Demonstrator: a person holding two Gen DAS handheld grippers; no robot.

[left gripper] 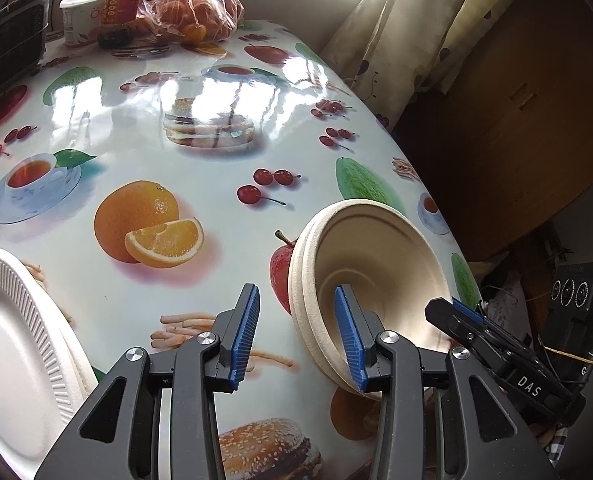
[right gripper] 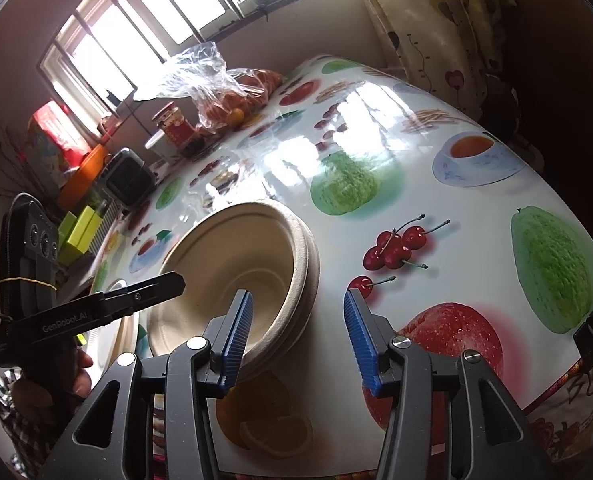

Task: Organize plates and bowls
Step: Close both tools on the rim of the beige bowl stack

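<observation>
A small stack of beige pressed-fibre bowls [left gripper: 372,280] sits near the right edge of the table [left gripper: 200,168], close to its near right corner, resting on a glossy oilcloth printed with fruit, teacups and burgers. The rims of the stack show as several nested layers.

The left gripper [left gripper: 302,336] hangs over the left rim of the stack. Its jaws stand partly apart: the right blue pad reaches inside the top bowl, the left pad is outside over the cloth, and the bowl wall passes between them without either pad visibly pressing on it.

The right gripper [right gripper: 298,340] straddles the opposite rim in the same way, its left pad inside the bowl and its right pad out over a printed apple, with a clear gap at the wall. Its jaws are also half apart and hold nothing.

At the near left edge of the table lies a stack of white foam plates with ribbed rims [left gripper: 20,344].

At the far end of the table stand a red-labelled jar [left gripper: 122,4], a white plastic tub [left gripper: 81,16] and a clear plastic bag of oranges [left gripper: 194,8].
</observation>
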